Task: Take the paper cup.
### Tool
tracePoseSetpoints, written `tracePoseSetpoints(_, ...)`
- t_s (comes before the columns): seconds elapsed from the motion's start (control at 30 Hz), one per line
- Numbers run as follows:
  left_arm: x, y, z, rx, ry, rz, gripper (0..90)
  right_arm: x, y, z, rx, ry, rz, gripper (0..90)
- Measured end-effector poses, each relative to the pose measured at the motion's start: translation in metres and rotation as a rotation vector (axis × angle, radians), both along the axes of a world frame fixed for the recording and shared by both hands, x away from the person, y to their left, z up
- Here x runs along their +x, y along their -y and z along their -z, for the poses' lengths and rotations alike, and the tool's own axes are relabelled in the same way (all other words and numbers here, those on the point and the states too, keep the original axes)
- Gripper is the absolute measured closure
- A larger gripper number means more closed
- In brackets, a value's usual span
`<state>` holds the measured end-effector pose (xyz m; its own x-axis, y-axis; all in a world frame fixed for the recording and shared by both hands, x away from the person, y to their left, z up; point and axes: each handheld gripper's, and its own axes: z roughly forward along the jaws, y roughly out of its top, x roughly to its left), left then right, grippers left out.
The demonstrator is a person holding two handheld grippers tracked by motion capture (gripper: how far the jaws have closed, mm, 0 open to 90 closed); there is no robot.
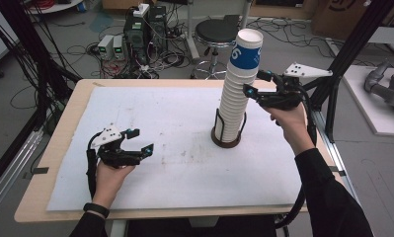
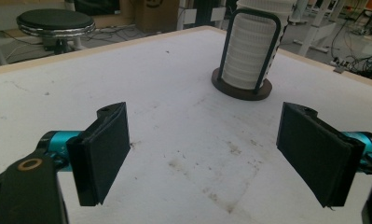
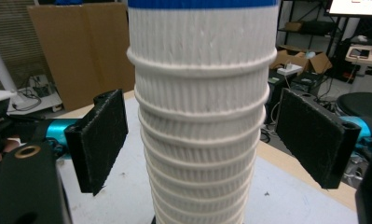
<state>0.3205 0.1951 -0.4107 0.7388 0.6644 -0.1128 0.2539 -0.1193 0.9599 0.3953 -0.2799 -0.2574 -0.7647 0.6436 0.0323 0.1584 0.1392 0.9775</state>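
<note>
A tall stack of white ribbed paper cups (image 1: 235,96) stands in a dark wire holder (image 1: 226,139) right of the table's middle; the top cup (image 1: 247,51) has a blue band. My right gripper (image 1: 256,83) is raised beside the upper part of the stack. In the right gripper view the stack (image 3: 200,112) sits between the black pads (image 3: 102,140) with a gap on each side, so this gripper (image 3: 202,140) is open. My left gripper (image 1: 141,140) rests low over the white mat (image 1: 175,163) at the left, open and empty (image 2: 202,154), facing the stack (image 2: 249,51).
The mat covers a wooden table (image 1: 51,163) with edges all round. Black frame posts (image 1: 350,49) rise at the right. On the floor behind the table stand a black stool (image 1: 215,32) and computer boxes with cables (image 1: 140,29).
</note>
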Motion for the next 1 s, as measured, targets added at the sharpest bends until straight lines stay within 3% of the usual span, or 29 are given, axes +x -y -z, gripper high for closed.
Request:
tracePoseSetpoints(0.13,0.000,0.000,0.000,-0.001,-0.002,0.004,17.2,0.005,-0.003,-0.001,-0.019,-0.017,0.014,16.2)
tracePoseSetpoints(0.53,0.001,0.002,0.001,-0.001,-0.009,0.017,17.2,0.016,-0.013,-0.004,-0.023,-0.056,-0.014,13.9)
tracePoseSetpoints(1.0,0.002,0.006,0.000,-0.019,-0.015,0.033,17.2,0.022,-0.014,-0.002,-0.014,-0.060,-0.036,13.1)
